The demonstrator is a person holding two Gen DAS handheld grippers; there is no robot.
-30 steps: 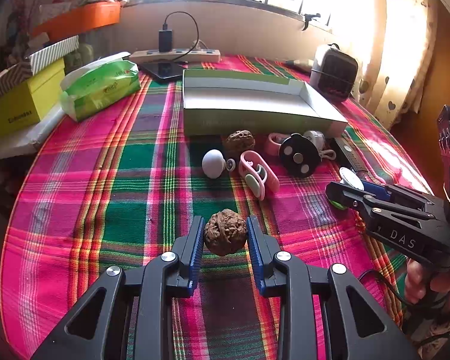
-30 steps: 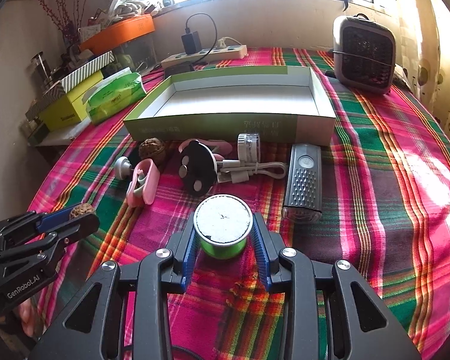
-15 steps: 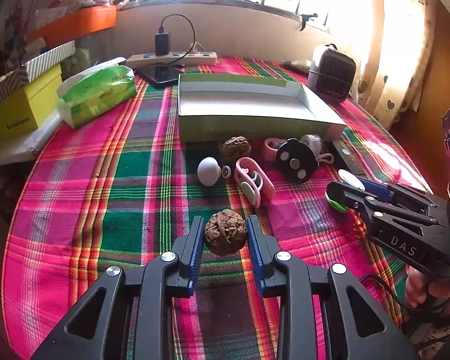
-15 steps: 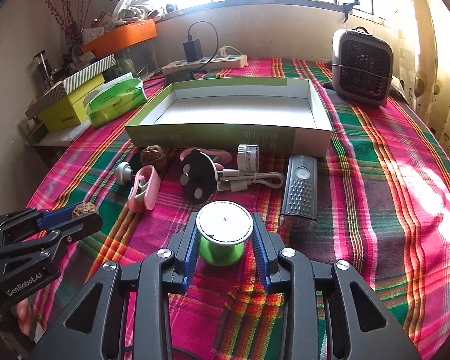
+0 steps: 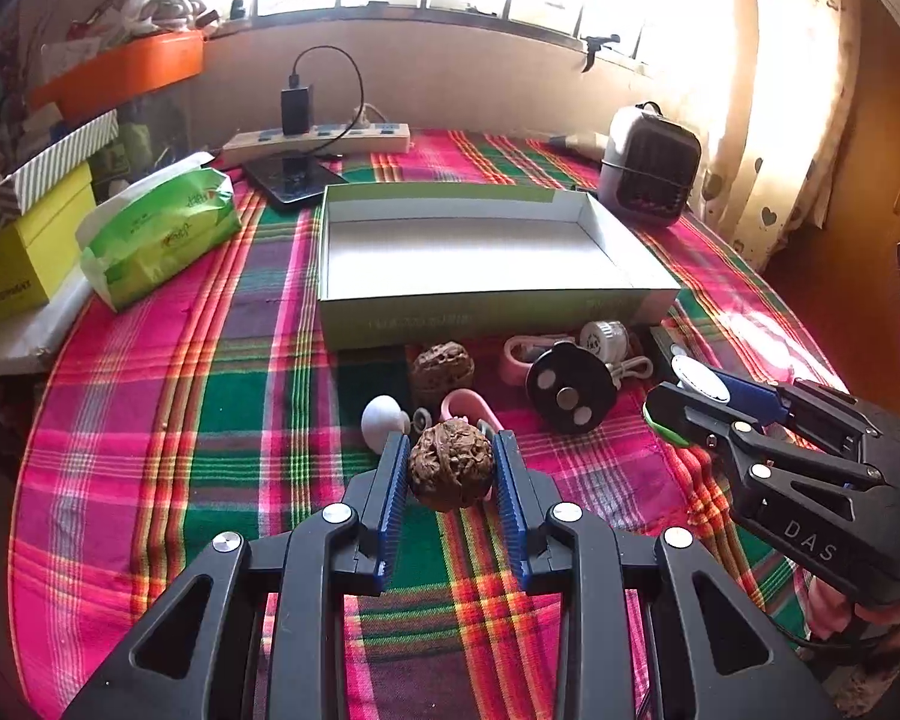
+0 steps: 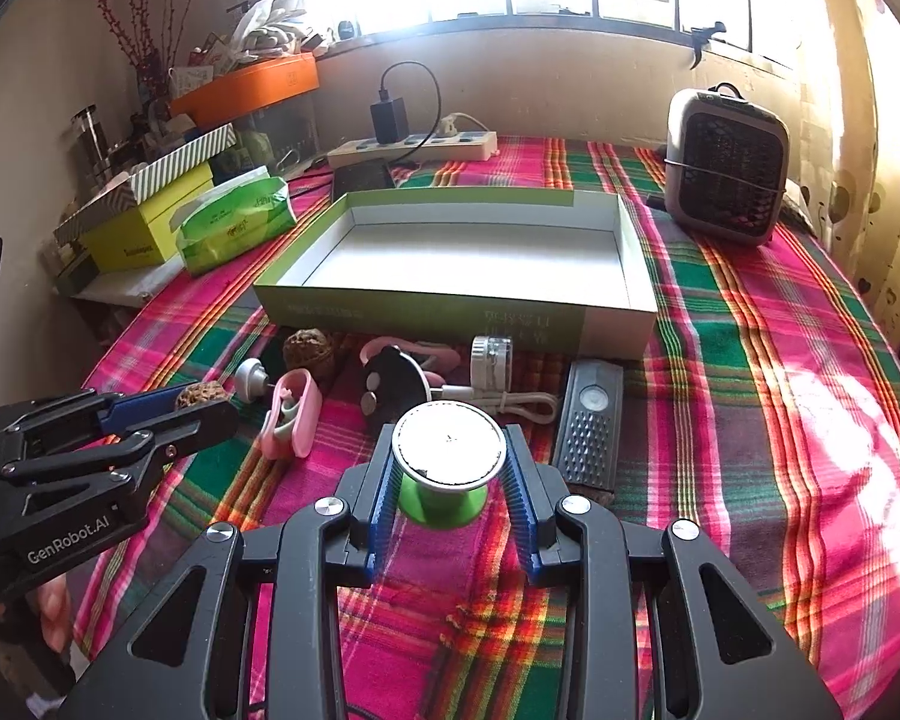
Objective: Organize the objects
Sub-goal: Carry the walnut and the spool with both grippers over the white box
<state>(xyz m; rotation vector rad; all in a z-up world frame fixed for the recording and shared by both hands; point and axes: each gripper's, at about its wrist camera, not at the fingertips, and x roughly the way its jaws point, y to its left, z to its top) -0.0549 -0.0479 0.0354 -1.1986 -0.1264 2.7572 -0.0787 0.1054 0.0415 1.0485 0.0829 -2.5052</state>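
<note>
The left gripper point(image 5: 450, 468) squeezes a bumpy brown walnut point(image 5: 450, 471) and holds it above the checked cloth point(image 5: 210, 420). The right gripper point(image 6: 448, 468) pinches a green spool point(image 6: 447, 468) with a flat white top – both sit near the open box point(image 6: 420, 315), not in it – more small things lie between

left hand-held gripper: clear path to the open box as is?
Probably yes. The left hand-held gripper, shut on a walnut, faces the box with only low clutter, such as the second walnut, between; the box floor is bare.
</note>
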